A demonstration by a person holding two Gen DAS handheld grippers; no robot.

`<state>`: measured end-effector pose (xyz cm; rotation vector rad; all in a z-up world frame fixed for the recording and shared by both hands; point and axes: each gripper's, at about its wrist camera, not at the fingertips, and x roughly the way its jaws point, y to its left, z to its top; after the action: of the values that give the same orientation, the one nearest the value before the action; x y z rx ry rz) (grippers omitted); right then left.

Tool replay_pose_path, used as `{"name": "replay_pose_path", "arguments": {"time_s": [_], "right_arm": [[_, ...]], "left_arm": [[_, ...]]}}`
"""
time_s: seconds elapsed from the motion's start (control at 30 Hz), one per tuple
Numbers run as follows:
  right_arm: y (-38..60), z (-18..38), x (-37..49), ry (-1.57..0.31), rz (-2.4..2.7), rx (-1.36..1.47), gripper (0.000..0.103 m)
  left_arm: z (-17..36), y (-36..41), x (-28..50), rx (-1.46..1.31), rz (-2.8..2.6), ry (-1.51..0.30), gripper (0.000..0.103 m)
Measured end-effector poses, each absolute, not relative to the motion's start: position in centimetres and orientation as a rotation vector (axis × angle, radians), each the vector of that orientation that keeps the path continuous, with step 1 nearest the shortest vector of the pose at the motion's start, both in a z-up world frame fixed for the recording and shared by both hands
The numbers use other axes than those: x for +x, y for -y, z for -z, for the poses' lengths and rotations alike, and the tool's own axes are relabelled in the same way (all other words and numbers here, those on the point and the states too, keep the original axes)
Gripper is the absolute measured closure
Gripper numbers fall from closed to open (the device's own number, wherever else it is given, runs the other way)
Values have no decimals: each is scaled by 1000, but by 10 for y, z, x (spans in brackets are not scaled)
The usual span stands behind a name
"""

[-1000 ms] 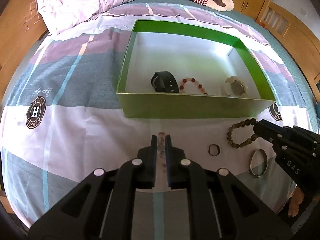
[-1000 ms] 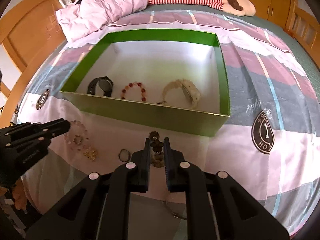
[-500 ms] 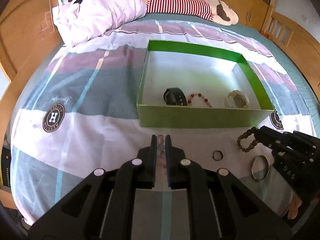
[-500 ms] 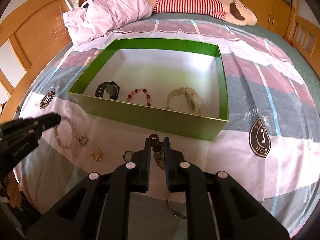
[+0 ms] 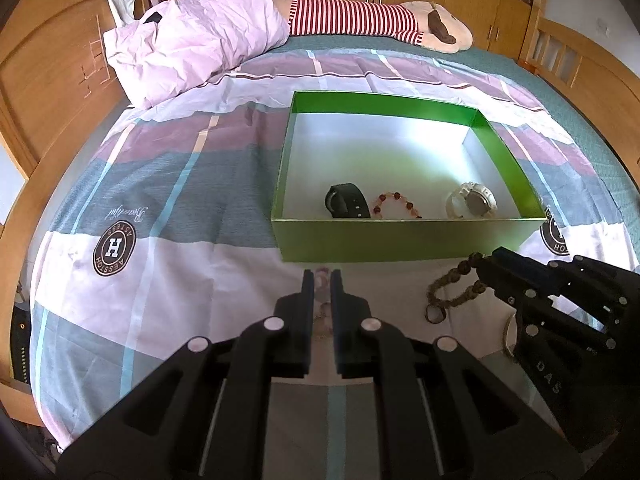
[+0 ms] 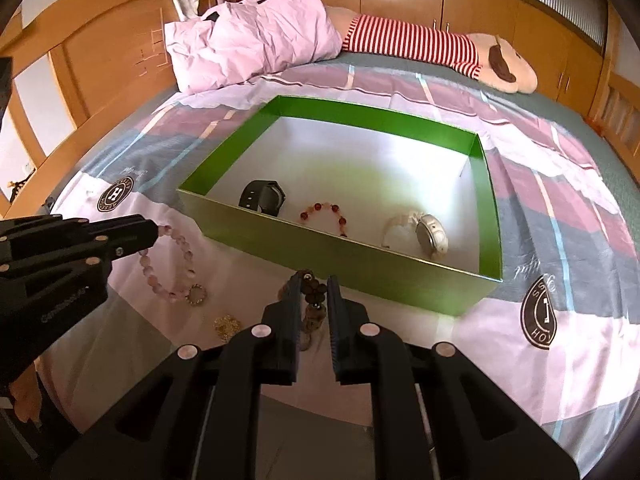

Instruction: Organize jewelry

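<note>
Brown bead bracelet (image 6: 311, 296) hangs lengthwise from right tongs (image 6: 314, 280); left tongs (image 5: 321, 276) clamp pink bracelet (image 6: 168, 264).

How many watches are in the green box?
2. A black watch lies at the left of the green box, and a white watch lies at the right, with a red bead bracelet between them.

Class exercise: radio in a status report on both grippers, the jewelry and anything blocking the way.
Left gripper shut on pale pink bead bracelet. Right gripper shut on brown wooden bead bracelet. Green cardboard box ahead, open-topped. Path clear.
</note>
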<state>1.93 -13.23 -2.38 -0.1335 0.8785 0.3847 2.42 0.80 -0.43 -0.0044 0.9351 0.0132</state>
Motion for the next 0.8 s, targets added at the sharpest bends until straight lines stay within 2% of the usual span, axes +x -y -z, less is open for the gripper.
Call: {"name": "replay_pose_path", "arguments": {"time_s": [0.8], "right_arm": [[136,19,18,-872,-384,-127,91]], "left_arm": [[4,-1,24,3,-16,-926,95]]}}
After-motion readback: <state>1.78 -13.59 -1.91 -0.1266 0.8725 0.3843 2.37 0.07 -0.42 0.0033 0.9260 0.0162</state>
